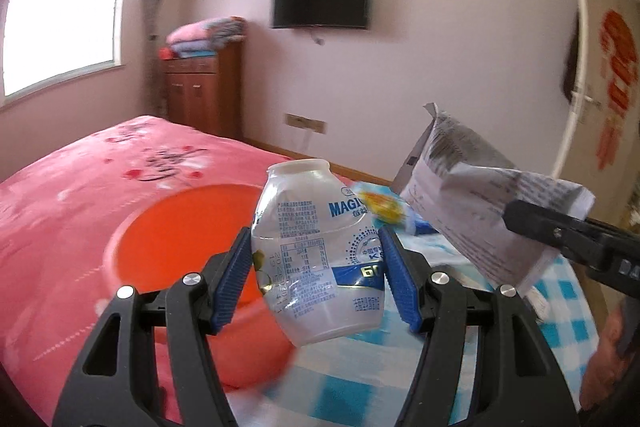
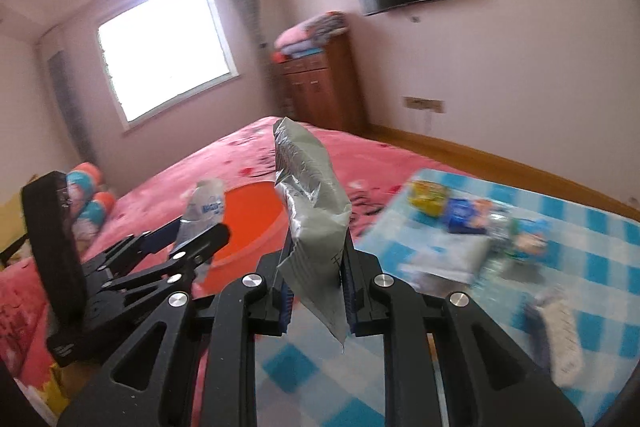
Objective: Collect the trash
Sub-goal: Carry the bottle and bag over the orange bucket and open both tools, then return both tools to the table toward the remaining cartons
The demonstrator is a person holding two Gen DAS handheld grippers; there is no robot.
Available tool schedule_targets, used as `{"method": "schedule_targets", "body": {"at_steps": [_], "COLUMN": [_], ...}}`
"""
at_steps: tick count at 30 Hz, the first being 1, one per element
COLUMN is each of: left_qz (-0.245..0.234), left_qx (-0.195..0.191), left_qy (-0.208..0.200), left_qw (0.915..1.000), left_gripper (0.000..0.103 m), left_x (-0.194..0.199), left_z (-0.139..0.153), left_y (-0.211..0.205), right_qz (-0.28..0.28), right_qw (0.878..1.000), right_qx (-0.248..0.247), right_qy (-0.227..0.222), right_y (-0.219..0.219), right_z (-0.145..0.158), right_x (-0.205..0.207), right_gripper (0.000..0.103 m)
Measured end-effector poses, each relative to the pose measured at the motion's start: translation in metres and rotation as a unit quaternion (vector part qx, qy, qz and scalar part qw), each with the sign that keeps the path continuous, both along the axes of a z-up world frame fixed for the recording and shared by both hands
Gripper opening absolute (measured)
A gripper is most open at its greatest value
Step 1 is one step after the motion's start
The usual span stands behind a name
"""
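Though dented, white bottle point(image 1: 320, 255) with blue print.

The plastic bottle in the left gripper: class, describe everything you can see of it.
The plastic bottle is small, squat and whitish, dented, with no cap on its wide white neck. A printed label with blue lettering wraps it. It is held upright, slightly tilted, by the left gripper, whose blue pads press its sides, above the orange basin.

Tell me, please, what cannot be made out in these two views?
- Basin inside: left view, hidden by bottle and left gripper.
- Wrappers on the checked cloth: right view, too blurred to identify.
- Pouch print: right view, too small; right gripper covers its lower part.
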State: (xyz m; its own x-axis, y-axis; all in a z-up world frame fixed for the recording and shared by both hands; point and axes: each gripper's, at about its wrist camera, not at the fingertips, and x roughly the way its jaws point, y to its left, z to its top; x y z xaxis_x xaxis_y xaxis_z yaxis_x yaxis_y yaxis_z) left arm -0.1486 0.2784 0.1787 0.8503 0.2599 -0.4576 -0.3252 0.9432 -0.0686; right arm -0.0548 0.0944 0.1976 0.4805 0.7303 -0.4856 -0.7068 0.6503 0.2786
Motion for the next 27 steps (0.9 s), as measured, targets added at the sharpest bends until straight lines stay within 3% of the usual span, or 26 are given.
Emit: {"method": "schedule_targets", "body": {"at_steps": [7, 15, 16, 18, 20, 27], "left_qz": [0.065, 0.092, 0.096, 0.11, 0.116, 0.111], "left_qx": [-0.006, -0.025, -0.025, -0.025, -0.023, -0.001], "left_qy": [0.016, 0.04, 0.041, 0.039, 0.031, 0.008], "left_qw": [0.9977, 0.9947, 0.9942, 0.9928, 0.9925, 0.9938], "left_gripper": [0.064, 0.066, 0.068, 0.082, 0.083, 0.089], "left_x": [0.007, 0.02, 0.019, 0.015, 0.01, -0.005], "left_z": [-0.01, -0.029, -0.031, -0.033, -0.034, -0.034], "left_y": [0.059, 0.096, 0.099, 0.104, 0.107, 0.097], "right_qz": [0.058, 0.092, 0.094, 0.089, 0.072, -0.002], "right_qw": [0.998, 0.995, 0.995, 0.995, 0.996, 0.999], "right_qx": [0.005, 0.006, 0.008, 0.017, 0.03, 0.039], "right_qy": [-0.002, 0.028, 0.032, 0.036, 0.046, 0.028], "right_y": [0.07, 0.126, 0.13, 0.132, 0.127, 0.094], "right_z": [0.01, -0.003, -0.003, -0.006, -0.009, -0.011], "right_x": [0.0, 0.01, 0.012, 0.017, 0.02, 0.016], "right_gripper": [0.021, 0.027, 0.031, 0.05, 0.078, 0.091]}}
